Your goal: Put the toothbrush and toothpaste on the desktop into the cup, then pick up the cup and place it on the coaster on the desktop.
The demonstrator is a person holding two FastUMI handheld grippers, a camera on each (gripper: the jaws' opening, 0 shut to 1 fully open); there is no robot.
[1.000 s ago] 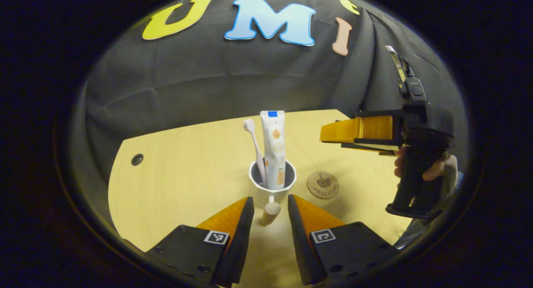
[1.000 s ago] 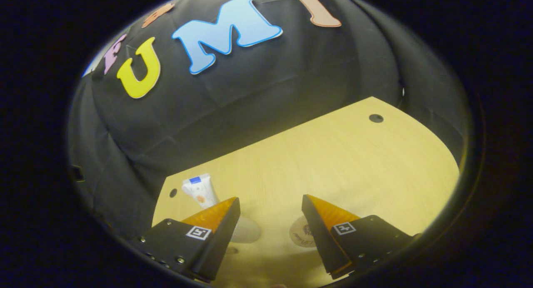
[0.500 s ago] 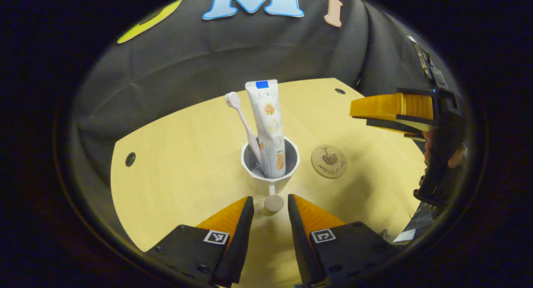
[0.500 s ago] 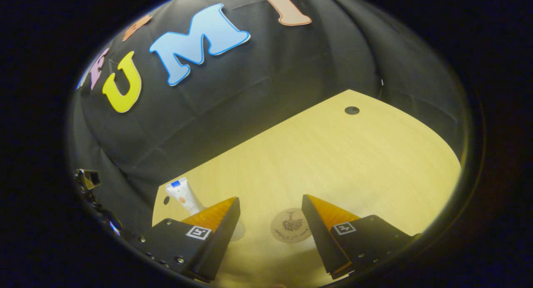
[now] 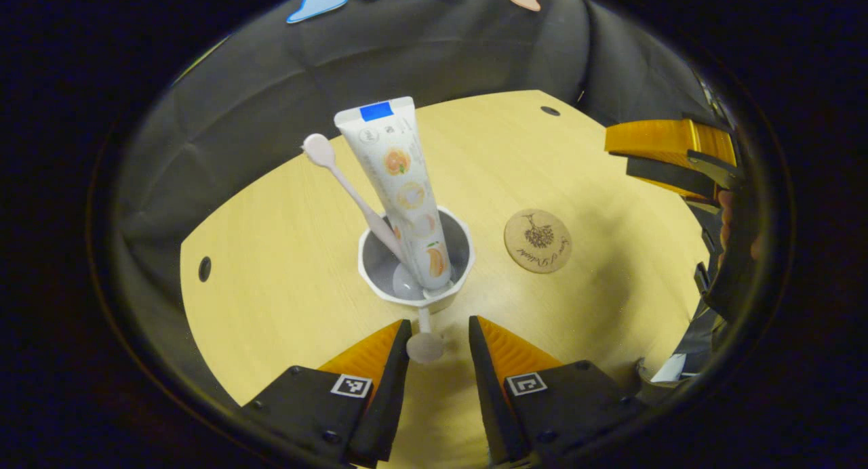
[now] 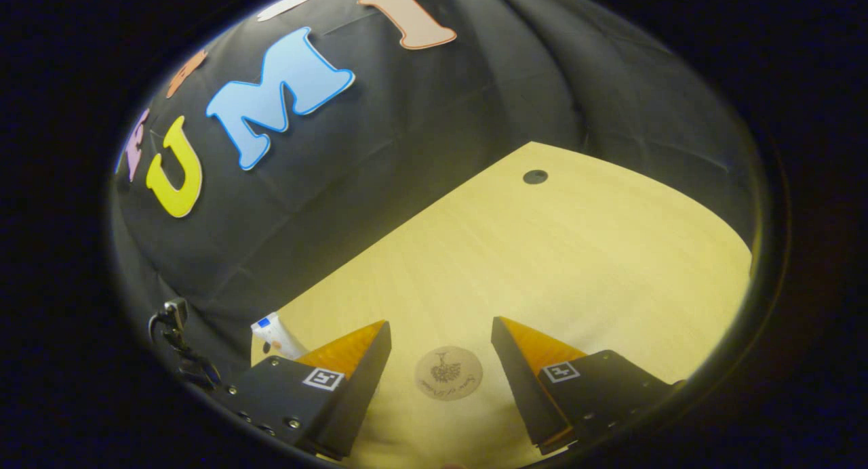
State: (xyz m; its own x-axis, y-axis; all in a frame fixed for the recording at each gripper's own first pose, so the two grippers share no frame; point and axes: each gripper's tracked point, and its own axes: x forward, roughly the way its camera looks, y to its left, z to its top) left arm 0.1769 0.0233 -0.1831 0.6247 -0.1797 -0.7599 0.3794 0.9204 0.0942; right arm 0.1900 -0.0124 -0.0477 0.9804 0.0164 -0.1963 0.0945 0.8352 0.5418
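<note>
So the biggest thing going on is the wooden surface (image 5: pixel 291 286), pretty bare apart from the task stuff. Sitting roughly mid-surface is the white cup (image 5: pixel 380 286), and both items are already in it: the toothpaste (image 5: pixel 400 184) stands cap-down and leans toward the back left, and the toothbrush (image 5: pixel 346 184) leans the same way just beside it, head up. My read is that the loading part is done and only the cup move is left.

The left hand-held gripper (image 5: pixel 438 337) is low behind the cup with its jaws apart, one on each side of the cup handle (image 5: pixel 424 345), which sticks out toward the camera. It isn't pinching it yet as far as I can tell. Lining up on the handle makes sense, since the tall tube blocks any grab from above.

The right hand-held gripper (image 6: pixel 441 343) is also open and holds nothing, hanging above the surface off to the right, probably just keeping out of the way.

Smallest bit: the round coaster (image 5: pixel 538 240) lies flat just right of the cup, near but not touching, so it's a short hop.
</note>
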